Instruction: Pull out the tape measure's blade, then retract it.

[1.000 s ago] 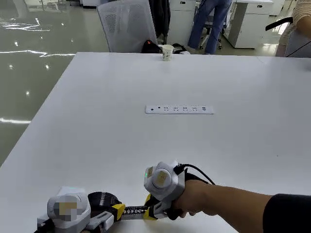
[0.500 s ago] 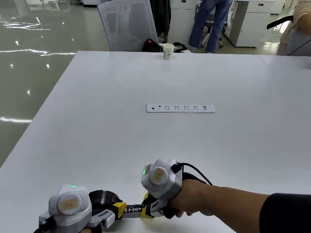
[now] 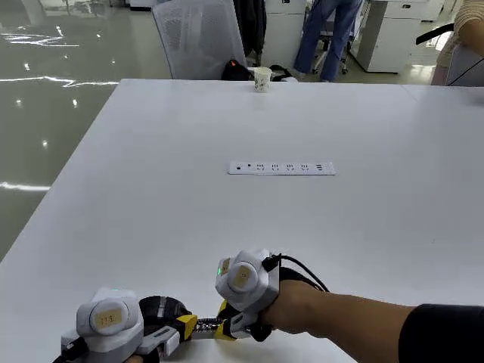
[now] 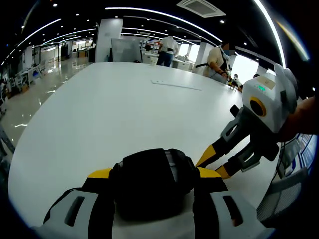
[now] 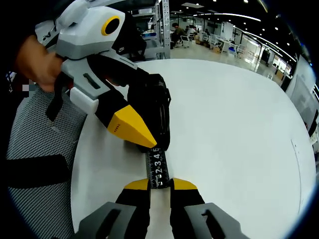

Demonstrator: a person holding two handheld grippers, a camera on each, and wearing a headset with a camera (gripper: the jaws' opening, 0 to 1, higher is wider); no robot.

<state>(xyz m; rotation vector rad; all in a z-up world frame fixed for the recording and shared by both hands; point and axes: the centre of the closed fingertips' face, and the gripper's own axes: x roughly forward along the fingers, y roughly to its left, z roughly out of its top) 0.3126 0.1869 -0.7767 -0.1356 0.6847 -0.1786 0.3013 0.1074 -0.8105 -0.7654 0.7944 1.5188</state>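
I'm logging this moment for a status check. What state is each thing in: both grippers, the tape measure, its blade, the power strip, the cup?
left gripper: shut on the tape measure.
right gripper: shut on the blade.
tape measure: held by its black case.
blade: a short length out, spanning the two grippers.
power strip: flat on the table, nothing plugged in.
paper cup: upright at the table's far edge.

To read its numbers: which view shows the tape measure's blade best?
The right gripper view: the black numbered tape blade lies close, digits legible. The head view shows a small strip of it. In the left gripper view the black round case hides it.
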